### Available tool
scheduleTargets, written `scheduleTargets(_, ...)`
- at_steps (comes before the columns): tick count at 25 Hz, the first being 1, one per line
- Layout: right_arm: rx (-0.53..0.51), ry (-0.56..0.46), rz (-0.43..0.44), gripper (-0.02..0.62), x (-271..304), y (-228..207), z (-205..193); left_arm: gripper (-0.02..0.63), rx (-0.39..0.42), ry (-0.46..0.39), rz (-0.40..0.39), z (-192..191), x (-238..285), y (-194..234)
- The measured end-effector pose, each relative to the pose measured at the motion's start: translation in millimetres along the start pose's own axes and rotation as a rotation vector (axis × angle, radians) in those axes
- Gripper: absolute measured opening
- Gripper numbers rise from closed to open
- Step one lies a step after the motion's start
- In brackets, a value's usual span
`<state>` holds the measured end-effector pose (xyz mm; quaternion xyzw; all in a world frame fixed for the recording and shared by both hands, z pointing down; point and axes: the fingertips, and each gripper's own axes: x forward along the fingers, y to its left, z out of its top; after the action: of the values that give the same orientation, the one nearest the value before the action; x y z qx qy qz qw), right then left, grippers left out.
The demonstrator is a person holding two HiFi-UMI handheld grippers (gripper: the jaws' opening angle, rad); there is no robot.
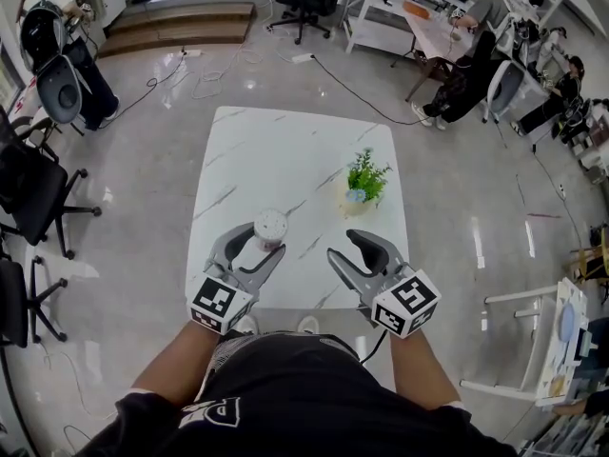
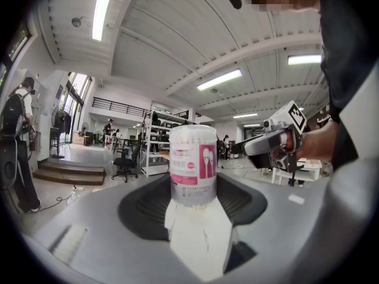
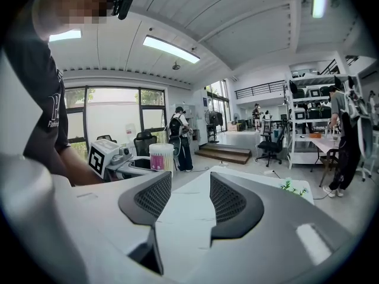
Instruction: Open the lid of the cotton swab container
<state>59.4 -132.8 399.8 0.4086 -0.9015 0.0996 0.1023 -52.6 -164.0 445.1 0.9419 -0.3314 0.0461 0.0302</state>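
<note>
The cotton swab container (image 1: 271, 225) is a clear round tub with a white lid and a pink label. It stands upright near the front of the white marble table (image 1: 285, 150). My left gripper (image 1: 265, 239) is shut on its sides, and in the left gripper view the container (image 2: 193, 164) fills the gap between the dark pads (image 2: 142, 209). The lid sits on top. My right gripper (image 1: 341, 244) hovers to the right of the container, apart from it, open with nothing between its fingers (image 3: 190, 179). The right gripper view shows the container (image 3: 160, 157) off to the left.
A small green plant in a pot (image 1: 365, 176) stands on the table's right side, beyond the right gripper. Black office chairs (image 1: 33, 193) stand to the left of the table. Cables (image 1: 205, 79) lie on the floor behind it. People sit at a desk (image 1: 433, 31) at the back right.
</note>
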Motion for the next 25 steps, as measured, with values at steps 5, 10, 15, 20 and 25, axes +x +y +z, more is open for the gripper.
scheduleTargets(5,-0.030,-0.005,0.052,0.179,4.7,10.9,14.8,0.293,0.000,0.016,-0.009,-9.1,3.0,-2.7)
scheduleTargets(10,-0.040,-0.011,0.107,0.179,12.0,22.2,34.2,0.293,0.014,0.022,-0.027,-13.2,7.2,-10.1)
scheduleTargets(15,-0.043,-0.012,0.143,0.181,23.8,35.0,48.9,0.293,0.028,0.023,-0.035,-13.5,7.1,-14.7)
scheduleTargets(20,-0.070,0.019,0.176,0.196,38.9,51.6,47.2,0.293,0.027,0.026,-0.041,-16.3,6.4,-17.8)
scheduleTargets(25,-0.101,0.066,0.182,0.216,53.2,58.8,39.9,0.293,0.022,0.025,-0.049,-18.0,9.6,-21.5)
